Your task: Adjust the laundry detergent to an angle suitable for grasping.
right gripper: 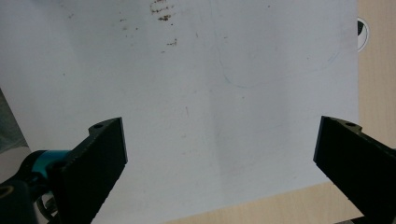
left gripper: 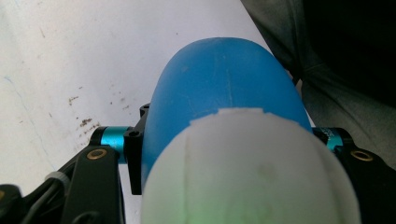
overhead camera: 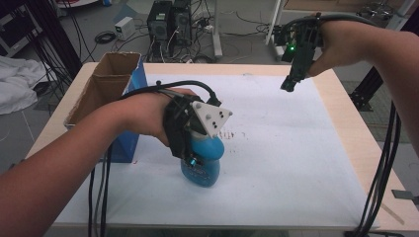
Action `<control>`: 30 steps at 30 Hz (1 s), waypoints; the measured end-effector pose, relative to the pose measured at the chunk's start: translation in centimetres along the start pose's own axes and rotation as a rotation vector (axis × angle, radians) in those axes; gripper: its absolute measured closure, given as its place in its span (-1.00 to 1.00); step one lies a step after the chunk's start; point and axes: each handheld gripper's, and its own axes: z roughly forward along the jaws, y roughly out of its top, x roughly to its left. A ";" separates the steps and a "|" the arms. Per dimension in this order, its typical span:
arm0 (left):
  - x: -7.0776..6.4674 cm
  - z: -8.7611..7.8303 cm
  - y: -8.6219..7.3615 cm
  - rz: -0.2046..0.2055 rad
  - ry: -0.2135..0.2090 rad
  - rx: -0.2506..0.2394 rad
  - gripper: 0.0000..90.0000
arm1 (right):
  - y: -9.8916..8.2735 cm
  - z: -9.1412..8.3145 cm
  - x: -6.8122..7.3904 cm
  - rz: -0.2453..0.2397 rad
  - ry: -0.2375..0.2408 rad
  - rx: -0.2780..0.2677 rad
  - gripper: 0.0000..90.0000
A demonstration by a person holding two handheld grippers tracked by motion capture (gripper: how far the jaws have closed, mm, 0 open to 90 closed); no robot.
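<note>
The left claw [overhead camera: 197, 160] hides the blue bottle's [overhead camera: 203, 170] top, perhaps its cap.

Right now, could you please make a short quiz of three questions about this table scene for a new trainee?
1. True or false: the left claw is shut on the blue bottle.
2. What stands at the table's left edge? A) a cardboard box B) a metal bowl C) a stack of plates
3. Fill in: the right claw hovers over the white sheet with its jaws ____.

Key:
1. True; the jaws press on both sides of the bottle.
2. A, the box, open at the top.
3. Open, with nothing between them.
</note>
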 end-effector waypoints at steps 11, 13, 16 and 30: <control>-0.2 0.4 -0.6 0.000 -0.014 -0.007 -0.14 | 0.1 0.1 0.0 0.002 0.000 -0.005 -0.96; -0.2 0.6 -0.6 0.003 -0.017 -0.004 -0.14 | 0.1 0.1 0.0 0.000 0.000 -0.004 -0.96; -0.2 1.0 -0.8 0.002 -0.022 -0.001 -0.14 | 0.2 0.1 0.0 0.001 0.001 -0.004 -0.96; -0.1 1.3 -1.8 -0.038 -0.026 -0.022 -0.14 | 0.1 0.5 0.0 -0.002 0.005 -0.006 -0.96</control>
